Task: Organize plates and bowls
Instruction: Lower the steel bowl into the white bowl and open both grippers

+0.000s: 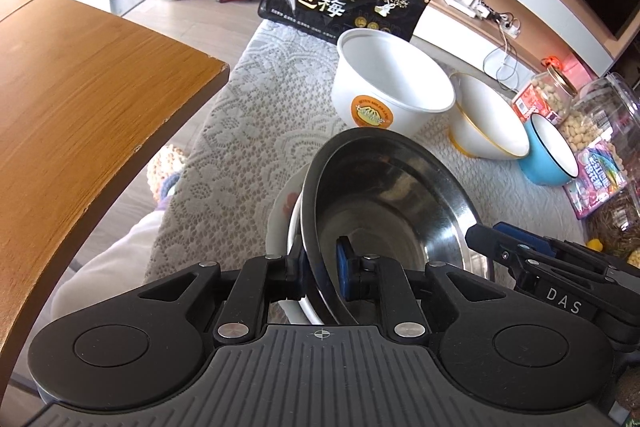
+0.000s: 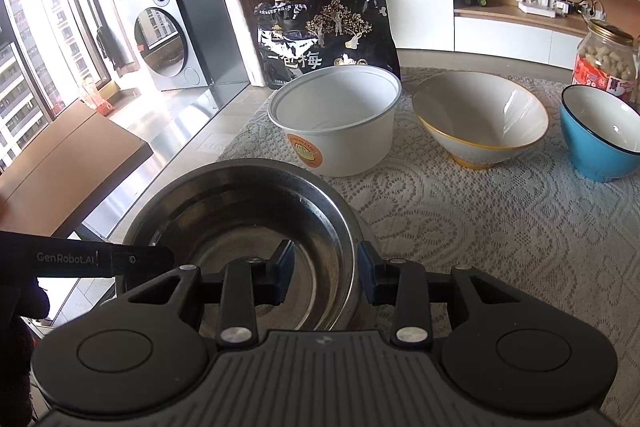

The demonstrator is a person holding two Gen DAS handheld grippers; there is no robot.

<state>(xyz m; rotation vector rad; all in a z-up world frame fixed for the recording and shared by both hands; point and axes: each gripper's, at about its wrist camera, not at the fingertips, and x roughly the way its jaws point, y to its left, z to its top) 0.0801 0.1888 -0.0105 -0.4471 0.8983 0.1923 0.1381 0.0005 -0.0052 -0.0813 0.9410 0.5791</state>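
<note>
- While both grippers work at the near edge of the lace tablecloth (image 2: 480, 227), the wooden table (image 1: 80, 115) sits at far left, apart from it across a strip of floor.
- Left gripper (image 1: 320, 267): fingers together, clamped on the rims of a small stack. One finger sits outside the white plates, the blue-padded one inside the steel bowl.
- Stack: steel bowl (image 1: 384, 195) rests on a white plate with a red flower print (image 1: 285, 203); a second white rim shows between them. How many plates lie underneath, I cannot tell.
- Right gripper (image 2: 326, 263): fingers apart, straddling the near right rim of the steel bowl (image 2: 240, 227), one pad inside and one outside. Contact with the rim cannot be judged.
- Beyond the stack, in a row from left to right: white plastic tub with orange label (image 2: 336, 119), white bowl with gold rim (image 2: 480, 119), blue bowl (image 2: 600, 135). All upright, none touching.
- Black snack bag (image 2: 326, 35) stands just behind the tub.
- Glass jar of pale snacks (image 2: 606, 59) stands behind the blue bowl at far right.
</note>
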